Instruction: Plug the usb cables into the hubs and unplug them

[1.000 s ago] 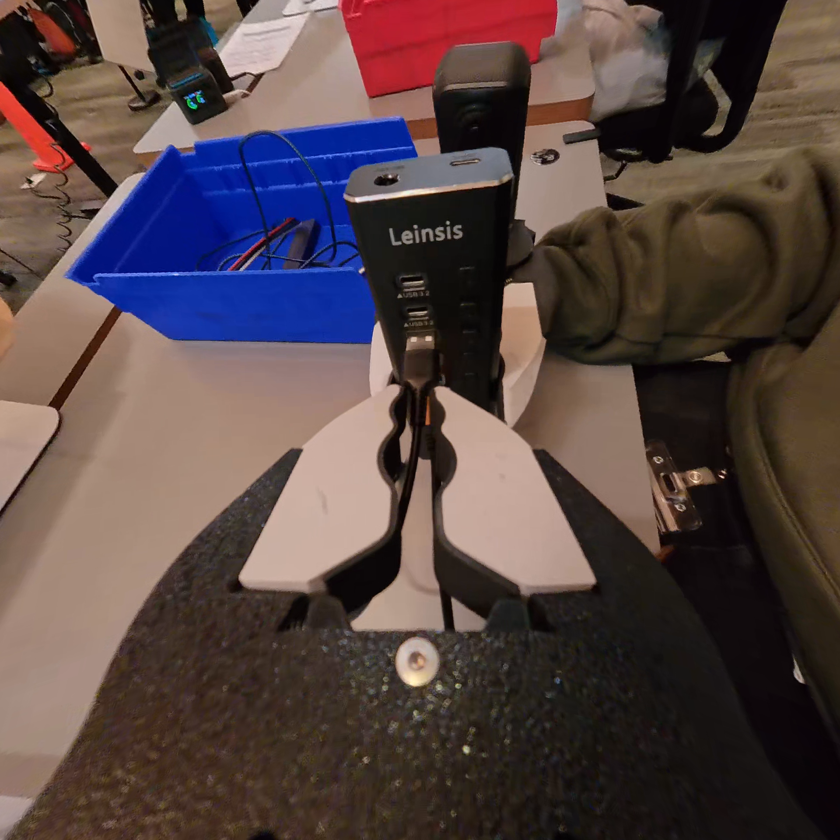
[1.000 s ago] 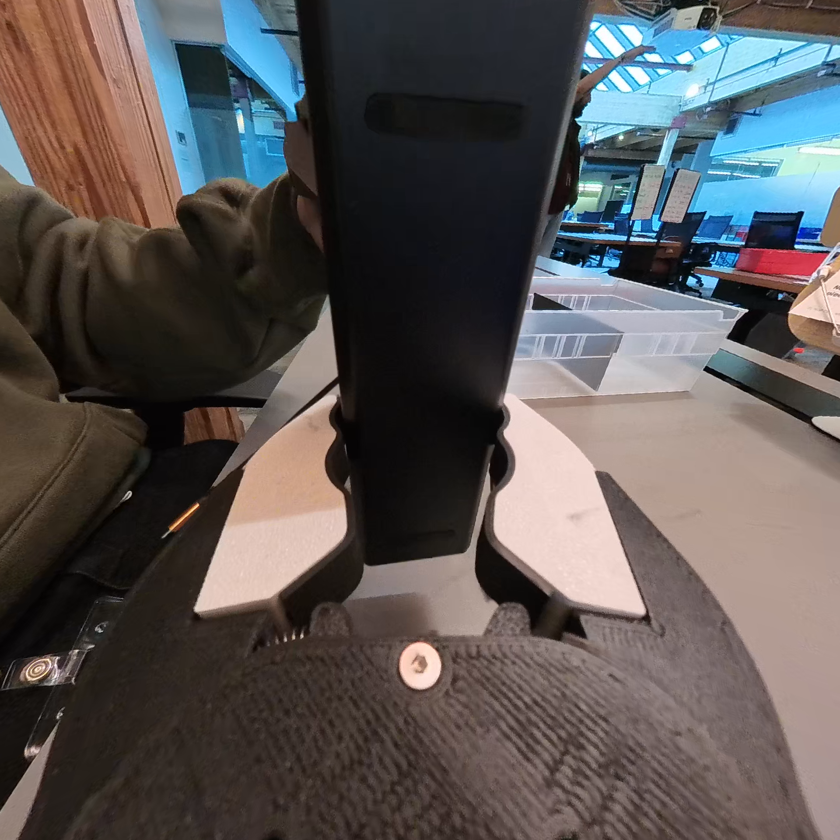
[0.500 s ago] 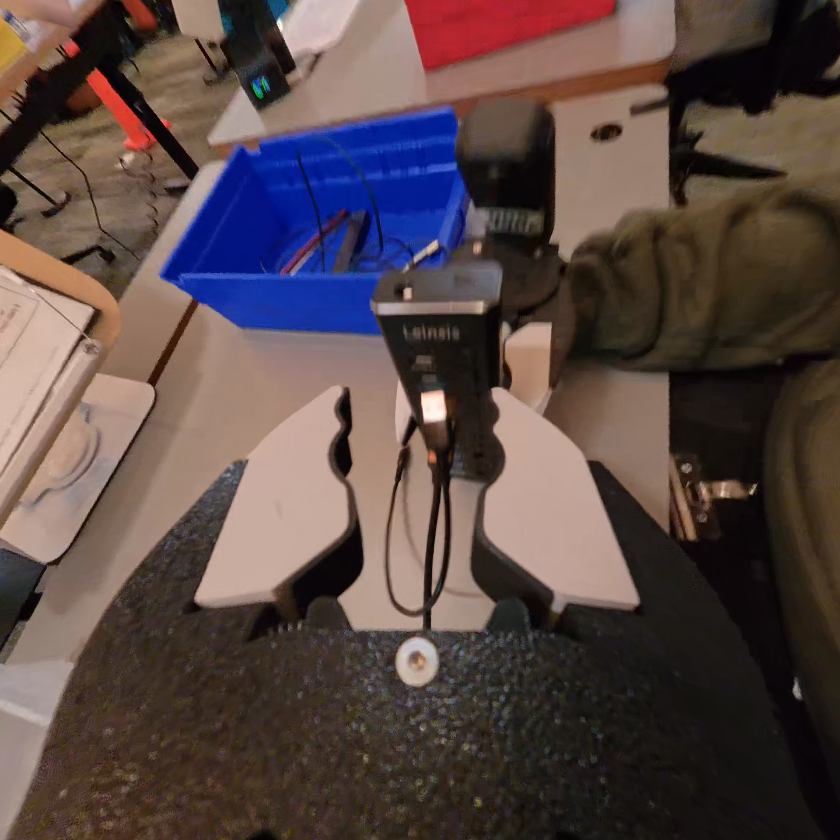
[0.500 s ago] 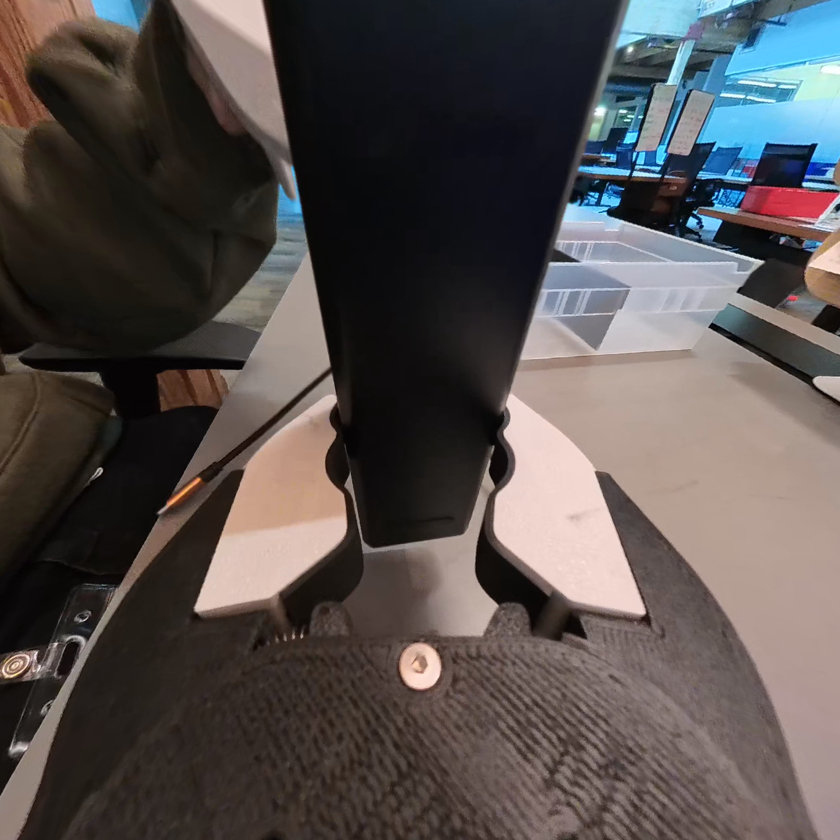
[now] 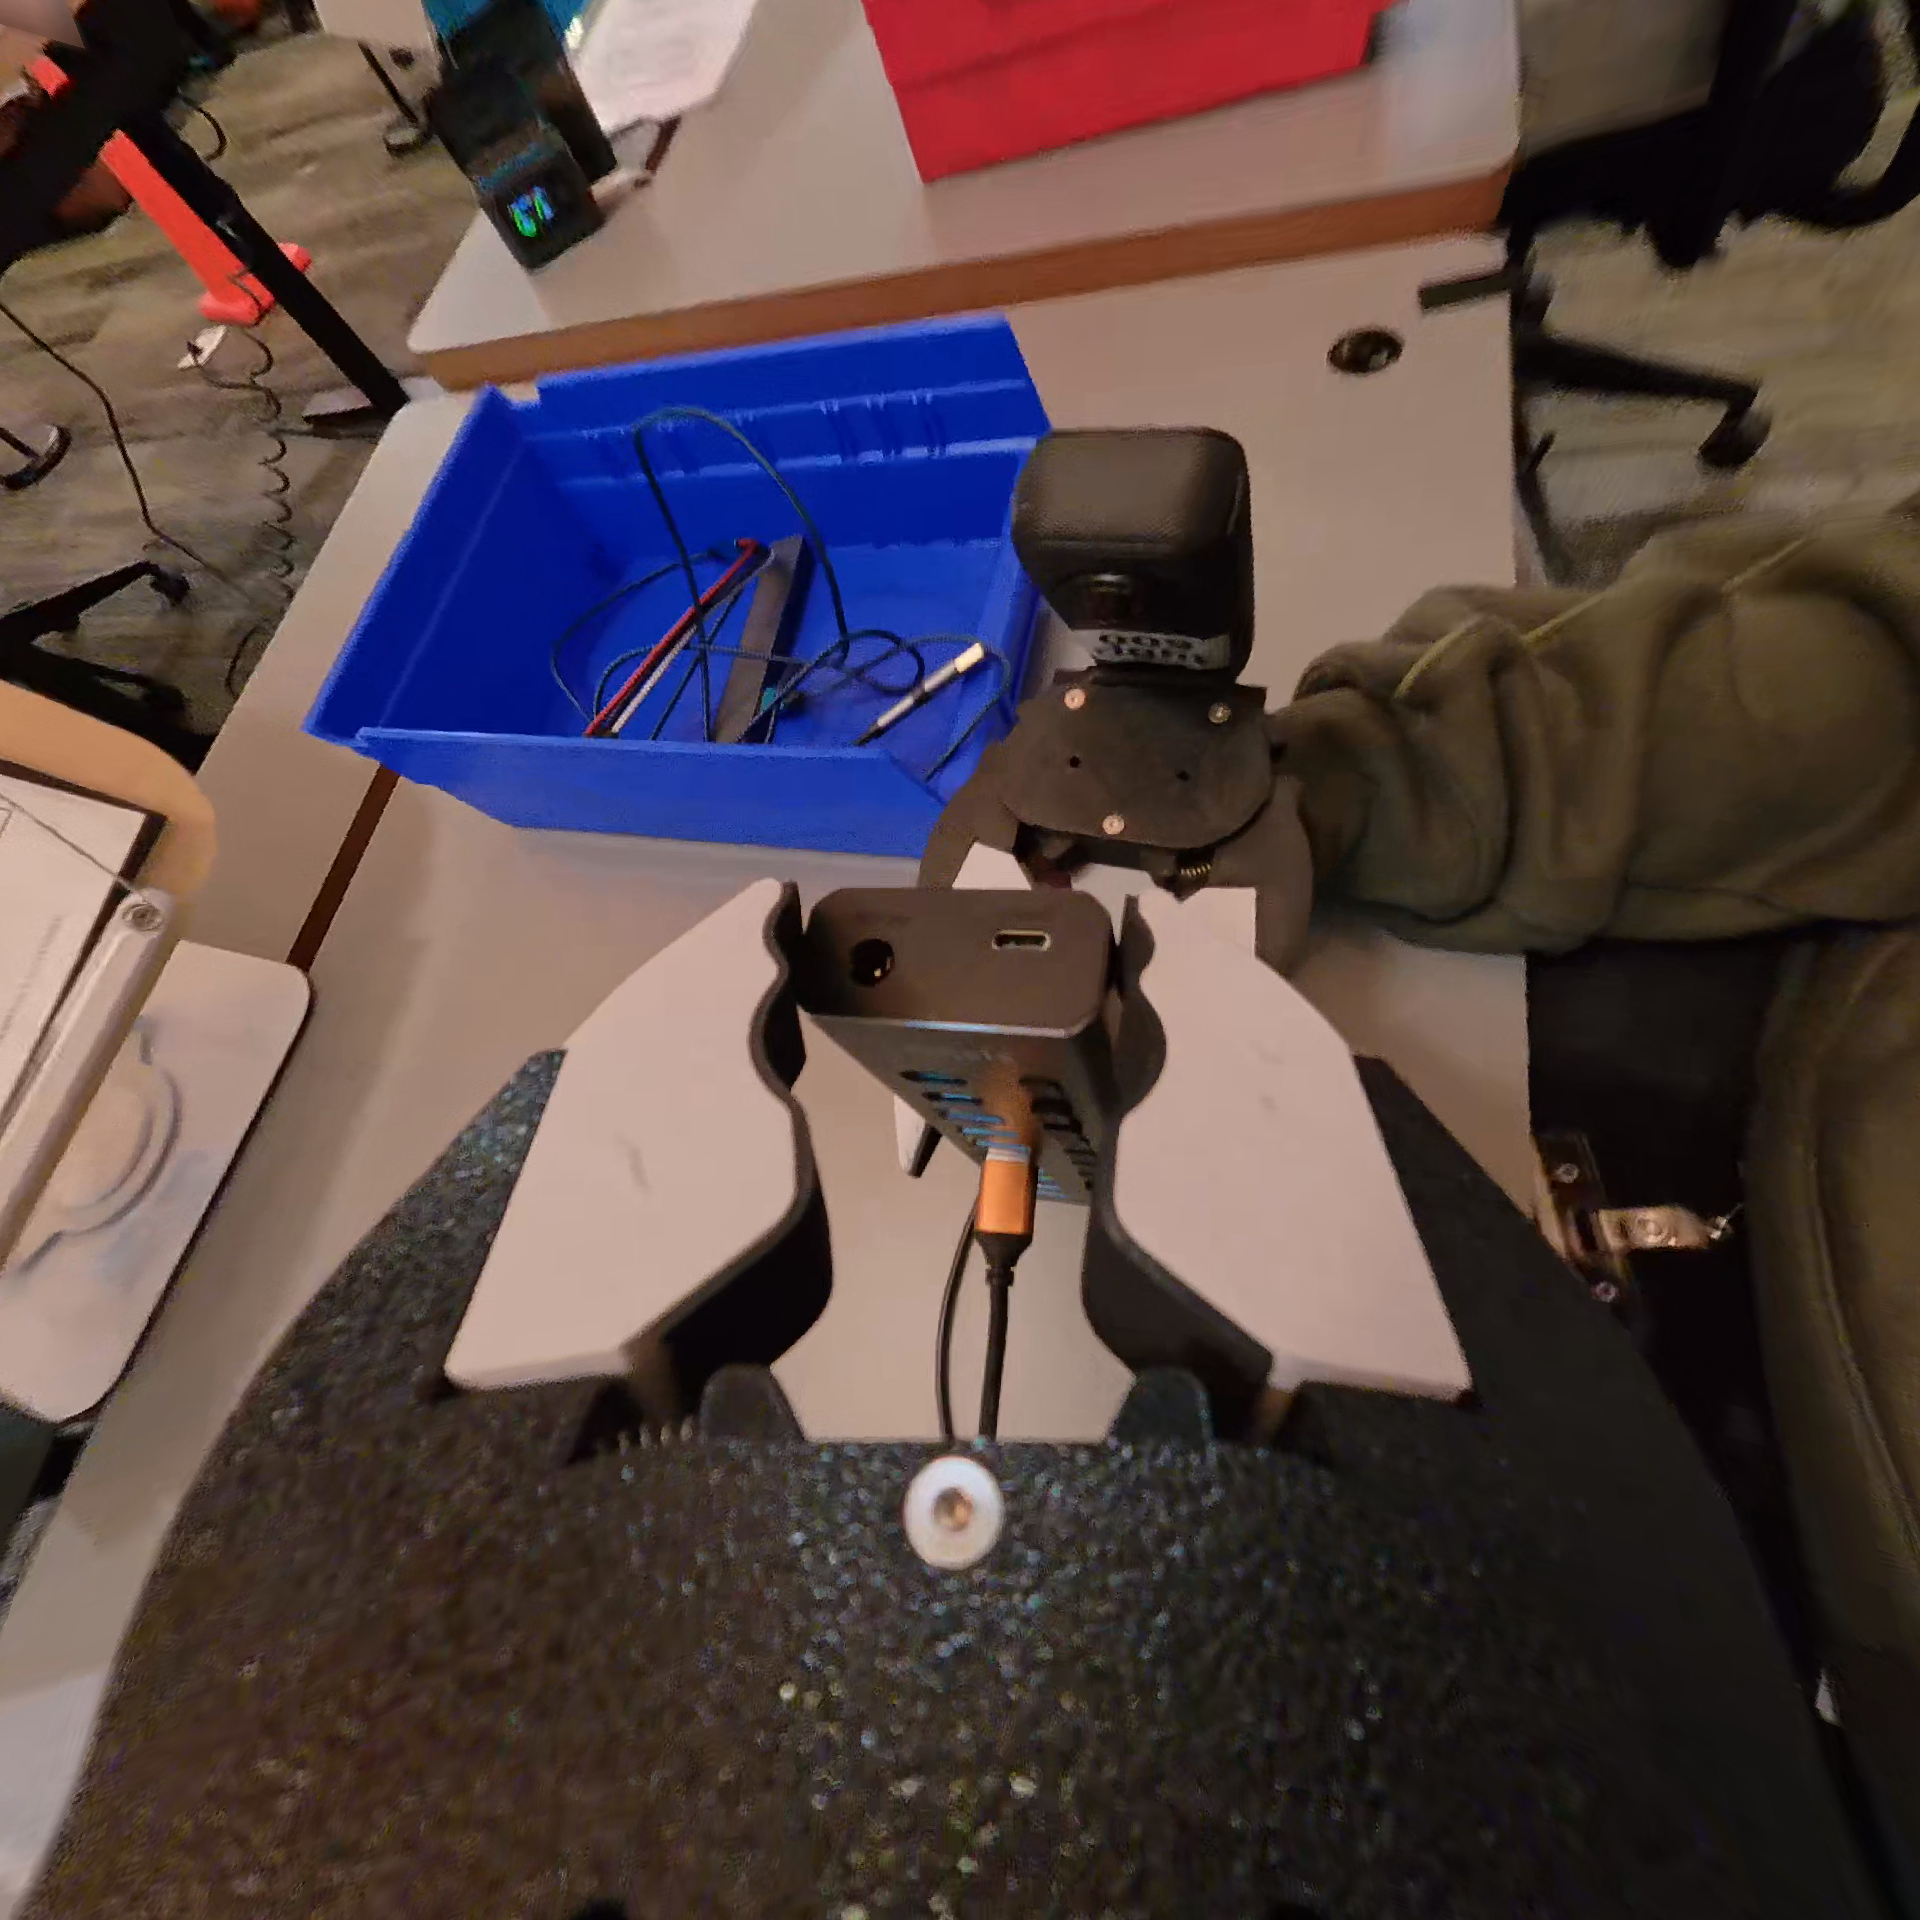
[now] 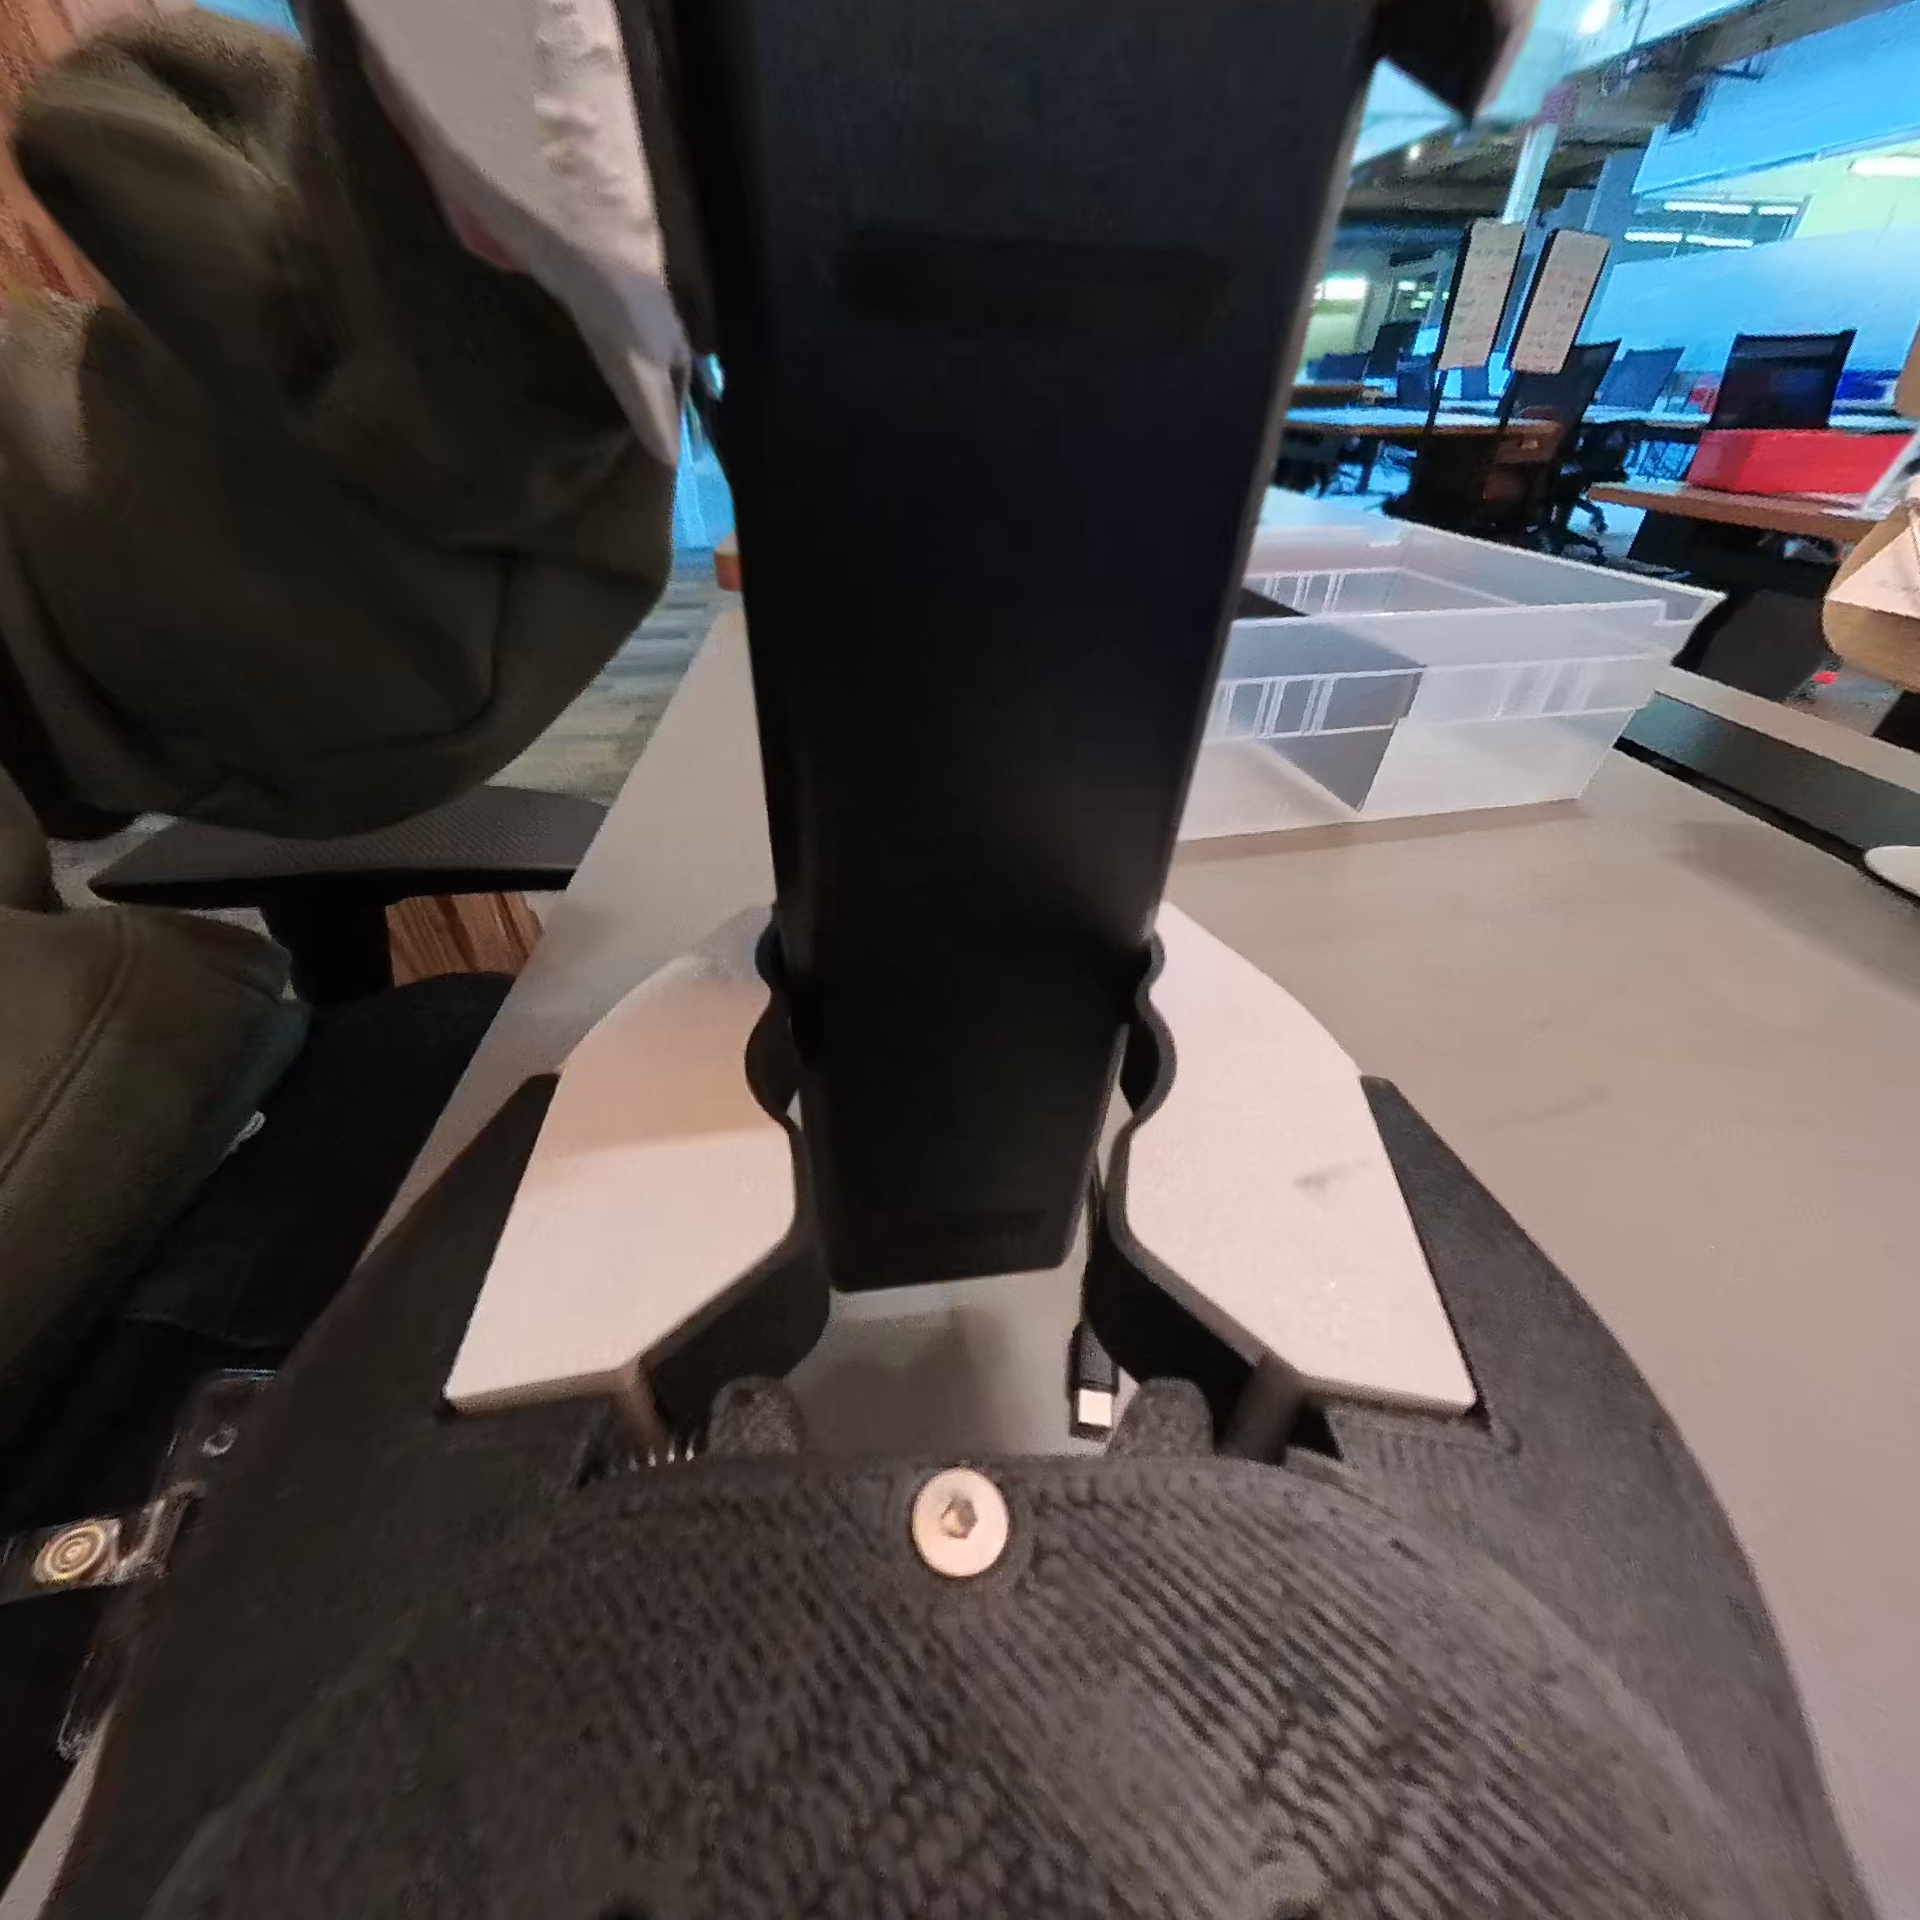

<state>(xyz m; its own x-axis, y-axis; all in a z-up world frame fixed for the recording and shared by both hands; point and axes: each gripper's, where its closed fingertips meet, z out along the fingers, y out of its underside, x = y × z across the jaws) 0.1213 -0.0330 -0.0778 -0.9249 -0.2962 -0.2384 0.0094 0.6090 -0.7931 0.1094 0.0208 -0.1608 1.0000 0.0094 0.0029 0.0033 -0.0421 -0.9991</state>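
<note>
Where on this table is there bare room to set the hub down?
Bare table between blue bin and left gripper; also in front of the clear bin. Crowded around the hub, cable and right gripper.

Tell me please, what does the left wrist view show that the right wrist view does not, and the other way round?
Only the left wrist view shows the blue bin with loose cables, the red bin, the hub's port side, and the orange USB plug seated in it.

Only the right wrist view shows the clear bin, the hub's plain back, and a loose connector end hanging below it.

Both show the black hub, held by the right gripper, and the grey table.
</note>
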